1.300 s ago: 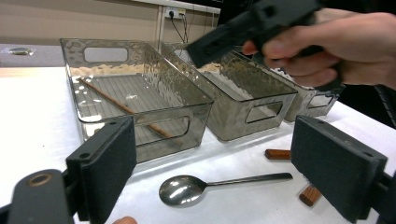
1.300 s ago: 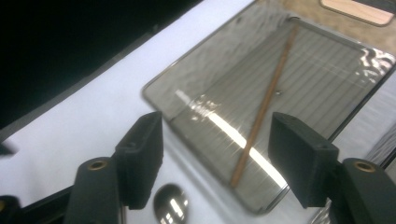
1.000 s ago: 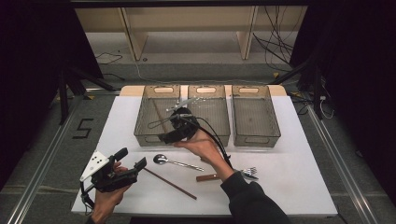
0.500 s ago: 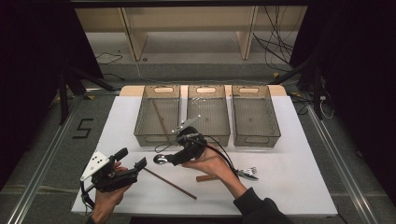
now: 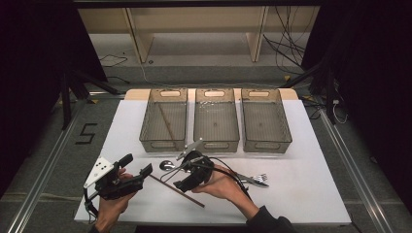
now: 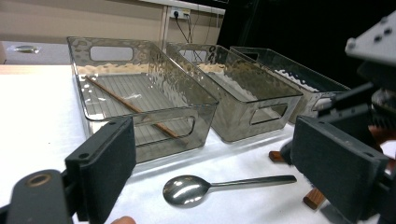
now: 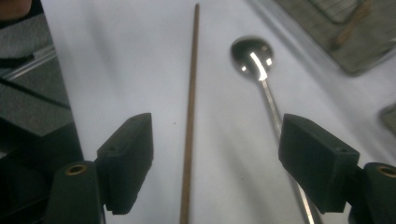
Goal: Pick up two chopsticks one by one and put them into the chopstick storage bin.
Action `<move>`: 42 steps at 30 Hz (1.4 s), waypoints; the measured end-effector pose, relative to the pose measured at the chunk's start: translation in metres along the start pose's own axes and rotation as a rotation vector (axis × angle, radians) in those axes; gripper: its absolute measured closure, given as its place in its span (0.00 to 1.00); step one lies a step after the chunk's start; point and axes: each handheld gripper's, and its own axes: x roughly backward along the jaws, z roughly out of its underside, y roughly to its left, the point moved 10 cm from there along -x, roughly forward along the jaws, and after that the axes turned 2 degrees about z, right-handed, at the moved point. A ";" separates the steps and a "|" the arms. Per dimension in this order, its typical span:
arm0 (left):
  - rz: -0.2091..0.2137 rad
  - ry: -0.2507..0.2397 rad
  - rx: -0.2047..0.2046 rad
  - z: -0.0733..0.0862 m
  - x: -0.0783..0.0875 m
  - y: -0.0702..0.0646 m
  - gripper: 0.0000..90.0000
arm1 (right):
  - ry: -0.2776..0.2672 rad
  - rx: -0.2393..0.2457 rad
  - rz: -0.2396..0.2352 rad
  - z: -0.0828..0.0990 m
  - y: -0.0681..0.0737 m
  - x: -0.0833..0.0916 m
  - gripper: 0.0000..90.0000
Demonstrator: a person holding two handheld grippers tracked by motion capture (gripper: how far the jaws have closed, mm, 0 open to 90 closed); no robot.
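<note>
A thin brown chopstick (image 5: pixel 178 191) (image 7: pixel 189 130) lies on the white table (image 5: pixel 301 160), beside a metal spoon (image 5: pixel 166 165) (image 7: pixel 252 58) (image 6: pixel 187 189). My right gripper (image 5: pixel 182 185) (image 7: pixel 215 154) hovers low over them, pointing down. Its jaws are open and have just been closing a little. The chopstick lies between them untouched, and the spoon's handle runs under the right jaw. My left gripper (image 5: pixel 137 166) (image 6: pixel 210 158) is open and empty at the front left, facing the spoon. A second chopstick (image 5: pixel 167 127) (image 6: pixel 130 107) lies in the left bin (image 5: pixel 145 127).
Three smoked clear bins stand in a row at the back: the left one, a middle bin (image 5: pixel 216 141) and a right bin (image 5: pixel 286 127). A fork (image 5: pixel 257 179) with a wooden handle lies to the right of my right hand.
My right gripper has come from over the left bin toward the front and down to the chopstick and spoon. The left gripper has stayed put.
</note>
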 end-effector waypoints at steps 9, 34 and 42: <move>0.000 -0.002 0.002 0.000 0.000 0.001 0.15 | 0.095 0.040 0.011 0.015 0.008 -0.014 0.40; 0.003 -0.002 0.001 -0.001 0.000 0.000 0.15 | 0.274 0.119 0.024 0.040 0.013 -0.037 0.75; 0.004 -0.002 0.001 0.000 0.000 0.000 0.15 | 0.304 0.163 0.069 0.041 0.015 -0.039 0.85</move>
